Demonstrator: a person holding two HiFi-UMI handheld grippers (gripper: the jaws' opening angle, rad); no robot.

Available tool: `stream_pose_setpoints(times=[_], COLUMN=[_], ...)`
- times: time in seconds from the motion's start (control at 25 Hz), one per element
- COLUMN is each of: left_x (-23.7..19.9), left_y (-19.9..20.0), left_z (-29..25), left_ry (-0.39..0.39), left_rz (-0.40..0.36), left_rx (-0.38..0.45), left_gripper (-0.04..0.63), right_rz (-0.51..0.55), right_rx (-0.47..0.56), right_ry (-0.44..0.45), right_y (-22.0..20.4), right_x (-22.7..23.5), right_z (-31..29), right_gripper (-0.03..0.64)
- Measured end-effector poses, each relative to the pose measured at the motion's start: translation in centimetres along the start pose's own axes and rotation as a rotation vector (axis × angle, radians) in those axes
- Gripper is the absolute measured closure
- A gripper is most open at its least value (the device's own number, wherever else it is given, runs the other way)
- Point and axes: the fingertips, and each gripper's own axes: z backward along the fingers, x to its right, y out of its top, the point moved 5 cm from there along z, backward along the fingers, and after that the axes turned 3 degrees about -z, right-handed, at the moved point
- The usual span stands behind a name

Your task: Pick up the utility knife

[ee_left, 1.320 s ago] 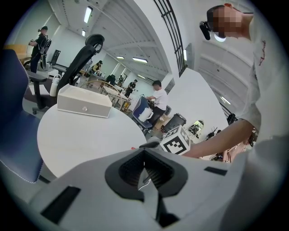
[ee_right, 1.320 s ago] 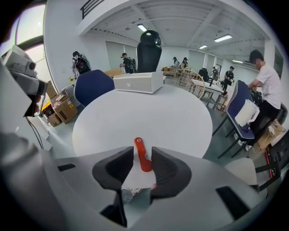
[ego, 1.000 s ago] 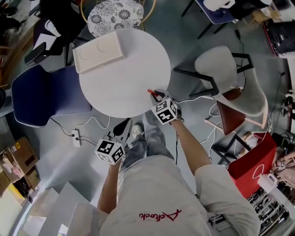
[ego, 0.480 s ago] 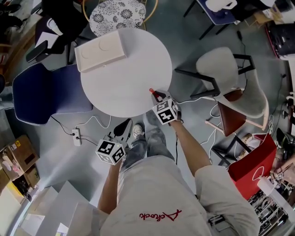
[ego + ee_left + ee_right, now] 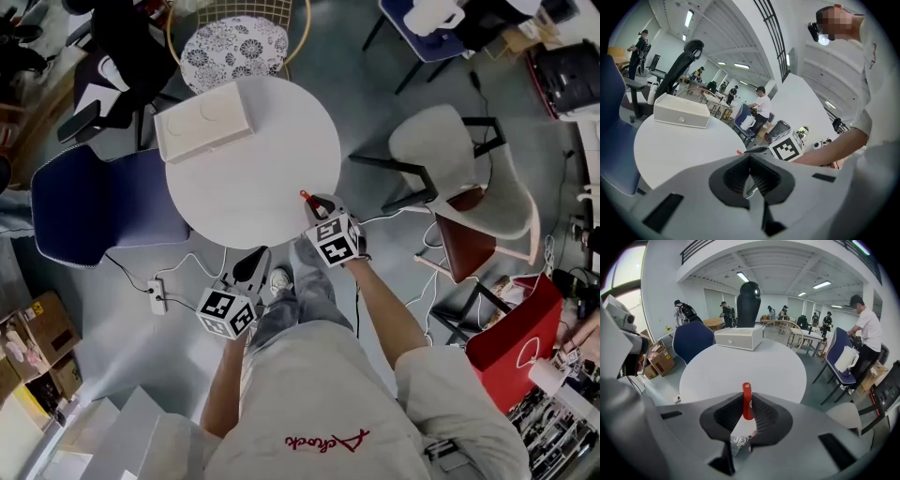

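Observation:
The utility knife point(image 5: 747, 401) is a slim red handle, upright between the pads of my right gripper point(image 5: 747, 405), which is shut on it. In the head view the utility knife point(image 5: 307, 197) pokes out past my right gripper point(image 5: 319, 202), just above the near right edge of the round white table point(image 5: 253, 169). My left gripper point(image 5: 250, 266) hangs below the table's near edge, over the floor. In the left gripper view its jaws point(image 5: 750, 177) are shut with nothing between them, and the knife's red tip point(image 5: 739, 152) shows beyond them.
A white box point(image 5: 203, 122) lies at the far left of the table. A blue chair point(image 5: 89, 202) stands to the left, a grey chair point(image 5: 464, 159) to the right and a patterned stool point(image 5: 234, 42) beyond. A power strip point(image 5: 159, 302) and cables lie on the floor.
My right gripper has risen a little with the red knife held in it. The left gripper has stayed where it was.

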Motion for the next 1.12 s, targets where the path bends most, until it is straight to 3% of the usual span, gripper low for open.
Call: stream_pose_setpoints(times=[0.4, 0.8, 1.12], left_x=[1.2, 4.4, 6.1], left_y=[3.1, 10.2, 11.7], left_z=[1.0, 2.0, 4.7], left_ry=[-0.034, -0.105, -0.13], left_rz=[-0.079, -0.25, -0.335], left_rx=[0.076, 0.204, 0.264], left_gripper=[0.583, 0.583, 0.583], right_rz=[0.026, 0.024, -0.04], right_rx=[0.118, 0.34, 0.523], right_ry=[-0.063, -0.189, -0.218], right_y=[3.7, 9.0, 9.4], right_x=[-0.6, -2.0, -5.6], right_z=[4.7, 13.2, 18.9], right_gripper=[0.552, 0.552, 0.552])
